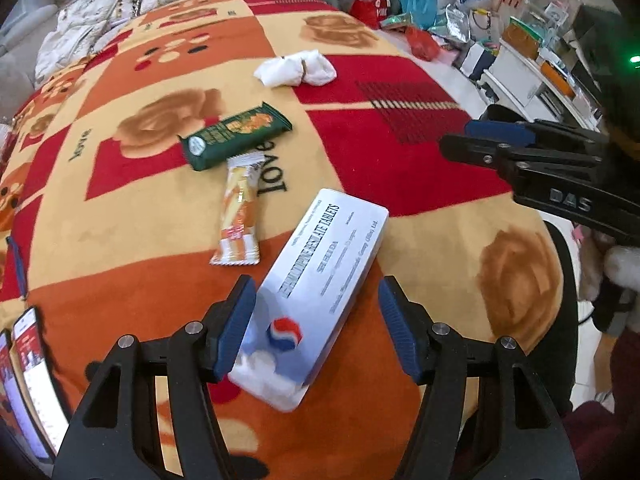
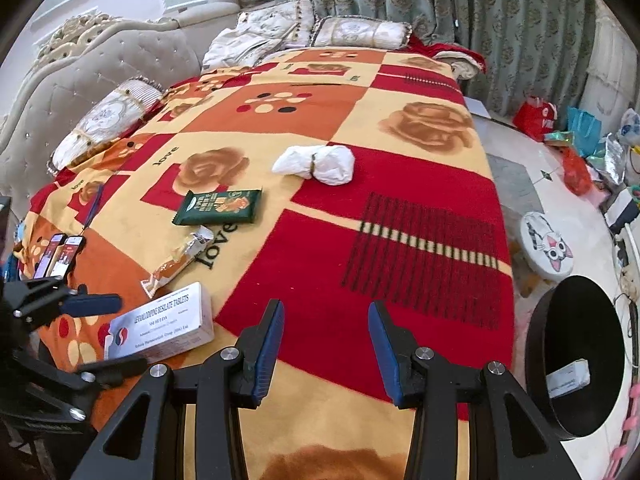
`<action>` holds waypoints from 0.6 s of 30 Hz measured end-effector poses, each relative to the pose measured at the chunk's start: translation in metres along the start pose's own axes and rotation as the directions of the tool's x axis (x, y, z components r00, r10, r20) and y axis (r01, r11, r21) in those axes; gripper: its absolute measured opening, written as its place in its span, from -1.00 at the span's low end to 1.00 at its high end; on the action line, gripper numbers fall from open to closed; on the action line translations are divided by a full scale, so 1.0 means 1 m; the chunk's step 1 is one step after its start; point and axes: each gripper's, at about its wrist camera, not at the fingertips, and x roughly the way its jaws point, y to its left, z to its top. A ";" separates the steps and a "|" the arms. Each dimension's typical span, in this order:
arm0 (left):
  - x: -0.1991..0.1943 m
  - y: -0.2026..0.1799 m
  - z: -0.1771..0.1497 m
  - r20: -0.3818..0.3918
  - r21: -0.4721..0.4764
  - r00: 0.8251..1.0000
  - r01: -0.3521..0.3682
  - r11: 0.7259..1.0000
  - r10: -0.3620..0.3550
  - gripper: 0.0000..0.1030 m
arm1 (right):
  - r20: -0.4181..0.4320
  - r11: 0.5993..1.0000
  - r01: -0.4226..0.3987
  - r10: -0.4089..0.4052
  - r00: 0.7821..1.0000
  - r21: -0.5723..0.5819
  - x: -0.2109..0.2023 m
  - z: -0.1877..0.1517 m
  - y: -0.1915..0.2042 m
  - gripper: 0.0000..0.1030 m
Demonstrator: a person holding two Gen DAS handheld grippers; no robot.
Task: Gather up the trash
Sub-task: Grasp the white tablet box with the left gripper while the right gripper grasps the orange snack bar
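Note:
A white tablet box (image 1: 320, 288) lies on the patterned blanket (image 1: 120, 220), its near end between the fingers of my open left gripper (image 1: 316, 328). The left finger pad (image 1: 236, 328) is close to the box; whether it touches is unclear. Beyond the box lie an orange snack wrapper (image 1: 239, 216), a green wrapper (image 1: 236, 136) and a white crumpled bag (image 1: 296, 68). My right gripper (image 2: 326, 352) is open and empty above the red part of the blanket, to the right of the box (image 2: 160, 328). It also shows in the left wrist view (image 1: 476, 140).
A black round bin (image 2: 576, 356) holding a small white box stands beside the bed at the right. Two phones (image 2: 60, 254) lie at the bed's left edge. Pillows (image 2: 108, 120) line the headboard. Bags and clutter (image 2: 576, 140) cover the floor at the right.

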 end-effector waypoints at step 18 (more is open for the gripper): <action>-0.047 0.090 0.003 0.089 -0.274 0.994 -0.030 0.961 0.057 -0.69 | -0.074 0.972 -0.232 0.234 0.970 0.032 0.039 0.020 0.046 -0.18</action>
